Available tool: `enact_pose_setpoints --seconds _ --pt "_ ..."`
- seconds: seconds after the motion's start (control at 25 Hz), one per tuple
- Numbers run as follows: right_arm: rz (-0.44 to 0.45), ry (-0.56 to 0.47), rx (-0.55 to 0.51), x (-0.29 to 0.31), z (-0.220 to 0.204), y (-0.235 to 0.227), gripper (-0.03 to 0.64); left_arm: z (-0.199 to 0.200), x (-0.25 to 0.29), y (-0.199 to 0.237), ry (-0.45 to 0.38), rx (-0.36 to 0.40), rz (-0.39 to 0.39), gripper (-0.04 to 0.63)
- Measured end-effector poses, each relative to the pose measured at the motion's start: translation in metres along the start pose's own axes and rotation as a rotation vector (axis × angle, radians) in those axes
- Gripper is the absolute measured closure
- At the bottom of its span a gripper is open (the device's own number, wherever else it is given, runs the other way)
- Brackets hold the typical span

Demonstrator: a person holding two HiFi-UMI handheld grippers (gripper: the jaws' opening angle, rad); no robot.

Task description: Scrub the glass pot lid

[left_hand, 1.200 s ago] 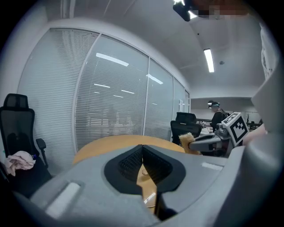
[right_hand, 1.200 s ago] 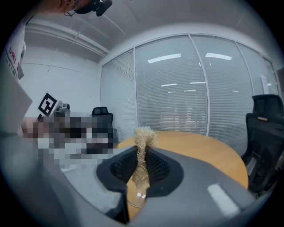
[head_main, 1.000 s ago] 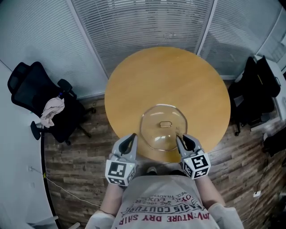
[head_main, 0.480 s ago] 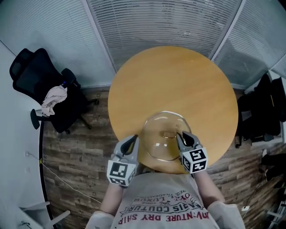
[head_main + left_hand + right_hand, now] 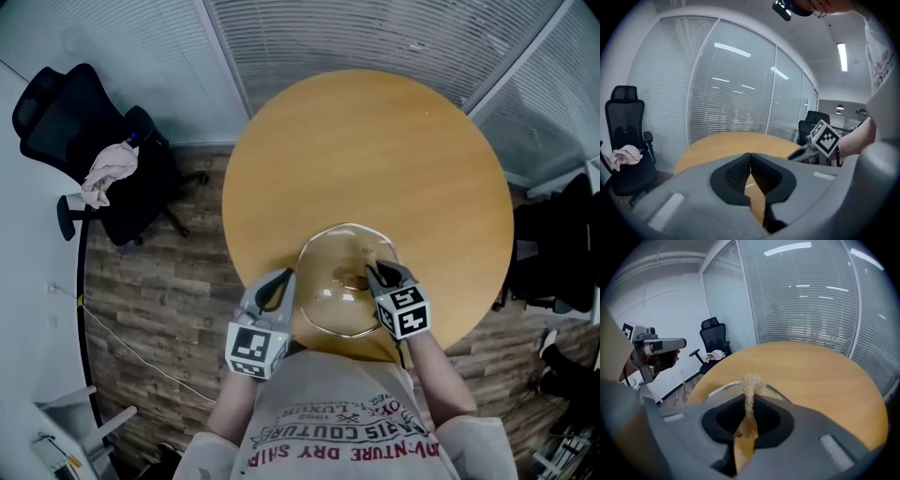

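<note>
Head view, looking steeply down. The room is walled by glass partitions hung with horizontal blinds point(image 5: 356, 37) and has a dark plank floor point(image 5: 159, 281). A round, light-wood surface point(image 5: 375, 159) fills the centre, and I see nothing on it but the task's thing. Left of it, well apart, stands a black office chair point(image 5: 84, 141) with a pale cloth point(image 5: 108, 173) draped over its seat. A second dark chair point(image 5: 553, 253) stands at the right edge. A thin cable point(image 5: 141, 347) trails over the floor near the left wall.

The glass pot lid point(image 5: 328, 295) lies on the near edge of the surface, just ahead of my printed shirt point(image 5: 337, 412), with its knob point(image 5: 353, 278) up.

My left gripper point(image 5: 279, 279) sits at the lid's left rim. In its own view the fingers point(image 5: 740, 171) are pressed together with nothing between them, and I cannot tell whether they touch the glass.

My right gripper point(image 5: 375, 272) hangs over the lid beside the knob. Its fingers point(image 5: 766, 420) pinch a beige, fuzzy scrub pad point(image 5: 751, 387), which stands up above them in front of the lid's metal rim point(image 5: 717, 389).
</note>
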State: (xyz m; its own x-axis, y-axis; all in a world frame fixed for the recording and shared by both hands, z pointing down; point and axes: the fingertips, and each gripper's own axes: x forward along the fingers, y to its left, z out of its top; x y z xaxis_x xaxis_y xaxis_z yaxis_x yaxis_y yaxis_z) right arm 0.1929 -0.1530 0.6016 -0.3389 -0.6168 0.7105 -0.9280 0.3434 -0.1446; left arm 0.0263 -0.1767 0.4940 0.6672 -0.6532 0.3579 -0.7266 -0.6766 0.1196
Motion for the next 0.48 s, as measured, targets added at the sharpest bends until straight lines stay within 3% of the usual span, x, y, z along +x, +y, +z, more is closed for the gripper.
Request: enact_pose_setpoints --seconds 0.48 --pt "0.047 0.264 -0.035 0.052 -0.031 -0.007 0.566 -0.023 -0.002 0.021 0.044 -0.032 0.043 0.588"
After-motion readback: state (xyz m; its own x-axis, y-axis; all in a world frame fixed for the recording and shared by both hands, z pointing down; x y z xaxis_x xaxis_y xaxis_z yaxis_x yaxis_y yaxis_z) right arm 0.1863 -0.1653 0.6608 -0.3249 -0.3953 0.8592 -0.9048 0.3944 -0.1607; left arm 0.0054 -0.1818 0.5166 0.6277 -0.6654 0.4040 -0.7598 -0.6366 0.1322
